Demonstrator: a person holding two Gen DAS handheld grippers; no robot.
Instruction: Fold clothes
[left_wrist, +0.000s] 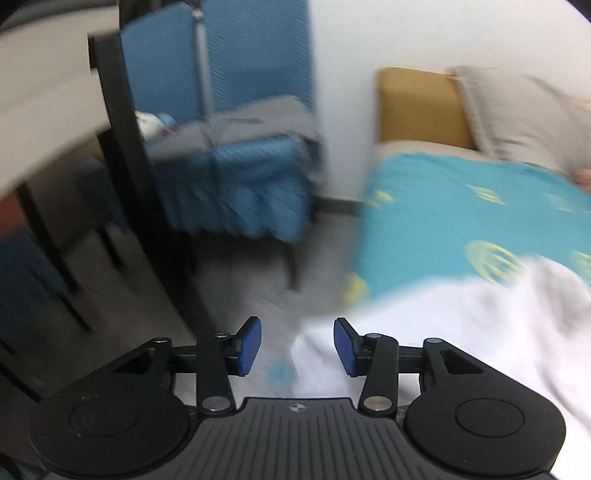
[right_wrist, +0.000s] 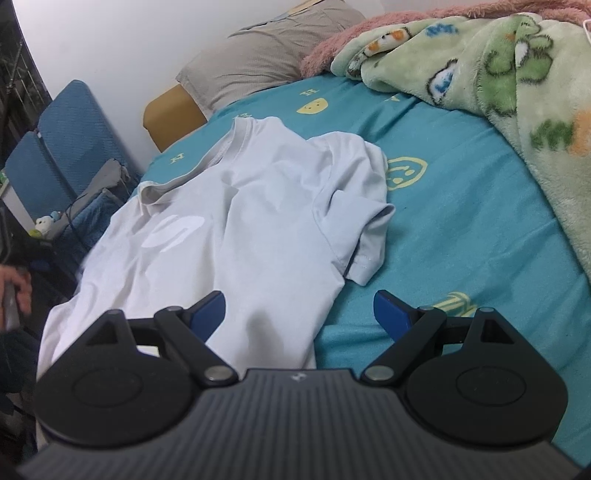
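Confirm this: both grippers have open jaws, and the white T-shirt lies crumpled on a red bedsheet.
Wrong on the colour only. The right wrist view shows the white T-shirt lying crumpled on a teal bedsheet with yellow prints. Both grippers do have open jaws.

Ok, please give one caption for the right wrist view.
Open right gripper above a white T-shirt lying rumpled on a teal bedsheet.
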